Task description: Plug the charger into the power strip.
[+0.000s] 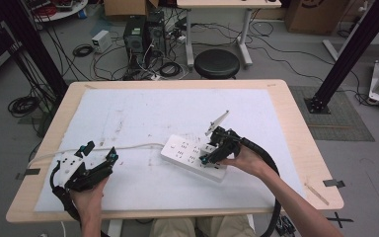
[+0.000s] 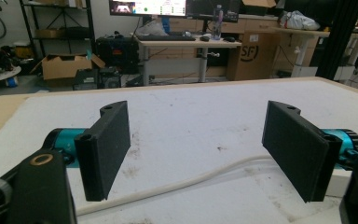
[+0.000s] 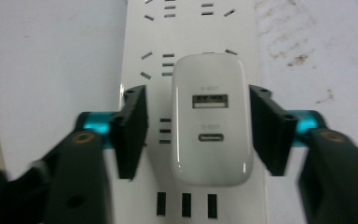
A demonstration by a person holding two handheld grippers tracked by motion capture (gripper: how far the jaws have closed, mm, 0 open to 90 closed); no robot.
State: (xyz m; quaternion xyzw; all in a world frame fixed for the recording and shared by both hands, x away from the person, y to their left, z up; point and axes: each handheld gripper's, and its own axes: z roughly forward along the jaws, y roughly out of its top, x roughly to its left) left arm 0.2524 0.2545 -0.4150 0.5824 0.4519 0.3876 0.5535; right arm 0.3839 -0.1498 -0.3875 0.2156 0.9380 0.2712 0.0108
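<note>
Sitting plugged into the white power strip (image 3: 186,28), the white charger (image 3: 212,119) fills the centre of the right gripper view, its two ports facing the camera and its long axis running up and down the frame, in line with the strip's length. The right claw (image 3: 200,135) straddles it with its jaws spread wide, one pad on either side and a visible gap at each, so nothing is gripped. In the high view the strip (image 1: 190,153) lies right of centre on the table (image 1: 296,148), directly under the right claw (image 1: 212,150), the nearer one by far. The left claw (image 1: 98,155) rests at lower left, wide and empty, with the strip's cable (image 2: 177,184) passing in front of it.
</note>
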